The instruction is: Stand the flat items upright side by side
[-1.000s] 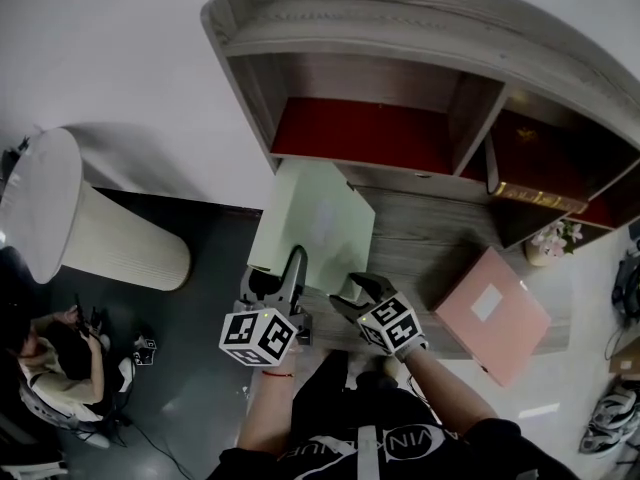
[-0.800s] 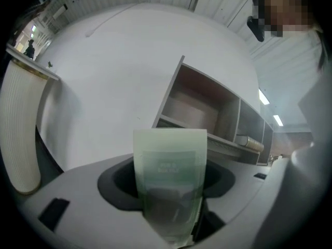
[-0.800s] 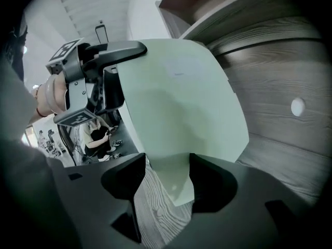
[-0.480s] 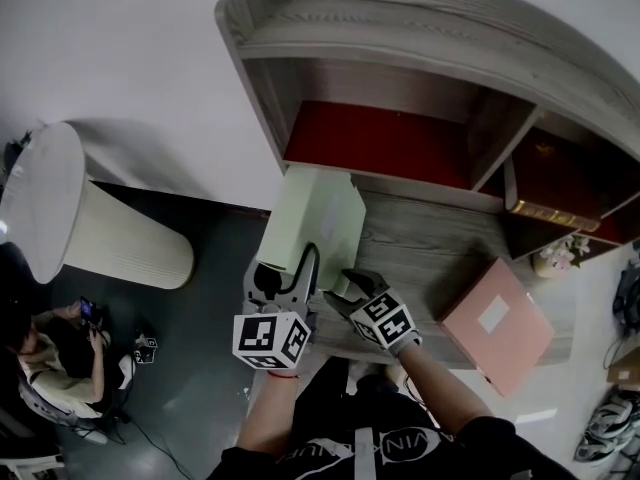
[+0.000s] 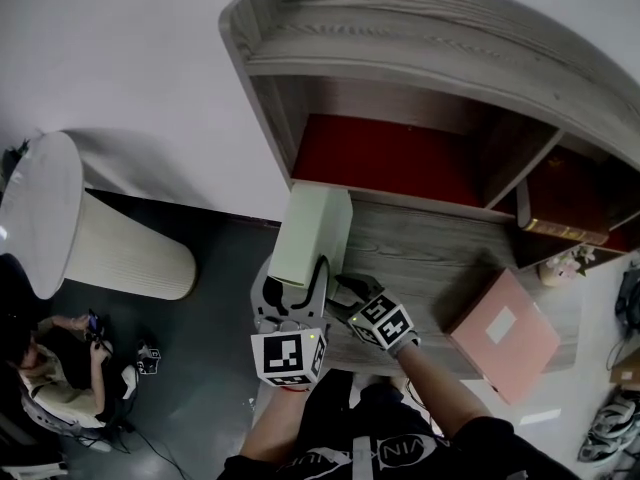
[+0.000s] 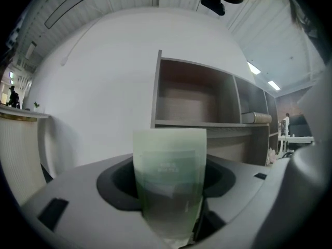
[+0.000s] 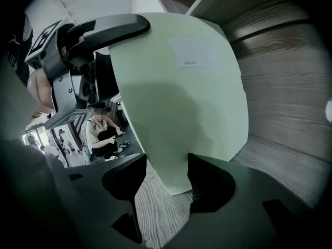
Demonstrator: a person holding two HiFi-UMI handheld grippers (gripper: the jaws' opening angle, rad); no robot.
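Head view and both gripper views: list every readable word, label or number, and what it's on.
"VIN": white print on the person's black shirt, rest cut off.
White label on the green book: print too blurred to read.
White label on the pink book: too small to read.
Marker cubes: black-and-white squares only, no letters.

Pale green book (image 5: 312,233) — pink book (image 5: 505,336)

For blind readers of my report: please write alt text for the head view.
The left gripper and right gripper clamp a pale green folder nearly upright on a desk, below red-lined shelves. A pink folder lies flat at right.
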